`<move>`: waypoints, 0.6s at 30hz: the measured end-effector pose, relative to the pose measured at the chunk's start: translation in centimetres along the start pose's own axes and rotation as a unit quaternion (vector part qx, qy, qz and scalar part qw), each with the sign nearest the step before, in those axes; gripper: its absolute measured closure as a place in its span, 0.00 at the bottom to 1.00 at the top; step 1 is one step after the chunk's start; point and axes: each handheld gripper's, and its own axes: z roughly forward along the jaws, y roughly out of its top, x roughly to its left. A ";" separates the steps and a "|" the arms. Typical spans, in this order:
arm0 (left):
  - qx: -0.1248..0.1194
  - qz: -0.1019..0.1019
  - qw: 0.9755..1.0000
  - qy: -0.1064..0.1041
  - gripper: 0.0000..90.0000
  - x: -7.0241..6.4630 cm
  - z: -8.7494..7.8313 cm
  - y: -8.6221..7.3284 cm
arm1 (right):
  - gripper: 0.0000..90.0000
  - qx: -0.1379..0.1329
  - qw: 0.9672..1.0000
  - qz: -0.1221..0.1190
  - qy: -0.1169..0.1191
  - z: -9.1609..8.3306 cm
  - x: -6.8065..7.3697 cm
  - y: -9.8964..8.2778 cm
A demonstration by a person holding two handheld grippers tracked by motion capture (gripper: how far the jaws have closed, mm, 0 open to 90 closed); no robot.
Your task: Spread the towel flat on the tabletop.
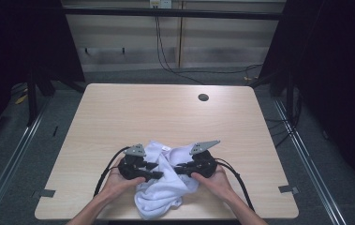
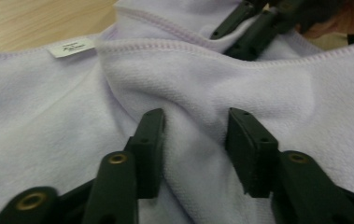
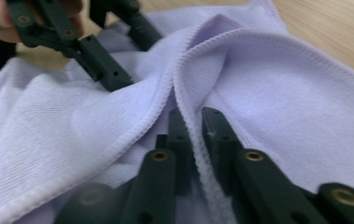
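A pale lavender towel [image 1: 163,194] lies crumpled near the front edge of the wooden table [image 1: 166,112]. My left gripper [image 1: 158,170] rests on its left side. In the left gripper view the left gripper [image 2: 195,135] stands open, with a raised fold of the towel [image 2: 48,121] between the jaws. My right gripper [image 1: 178,168] comes in from the right, facing the left one. In the right gripper view the right gripper [image 3: 195,128] is shut on the stitched hem of the towel [image 3: 282,93]. A white label [image 2: 72,46] shows on the towel's edge.
A round cable hole [image 1: 203,97] sits at the table's far right. Grey tape marks lie at the front left [image 1: 46,192] and the front right [image 1: 287,189]. Black cables [image 1: 166,56] run along the floor behind the table. Bare wood spreads beyond the towel.
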 end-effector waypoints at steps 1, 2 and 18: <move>0.000 0.000 1.000 0.000 0.69 0.0 0.0 0.0 | 0.94 0.000 1.000 0.000 0.000 0.0 0.0 0.0; 0.004 0.002 1.000 0.007 0.76 -0.5 0.1 0.1 | 0.97 0.004 1.000 0.007 -0.008 0.2 0.1 0.0; -0.144 -0.050 0.988 0.013 0.90 0.8 -7.4 0.1 | 0.98 -0.071 0.993 0.062 -0.072 -6.2 -2.2 0.8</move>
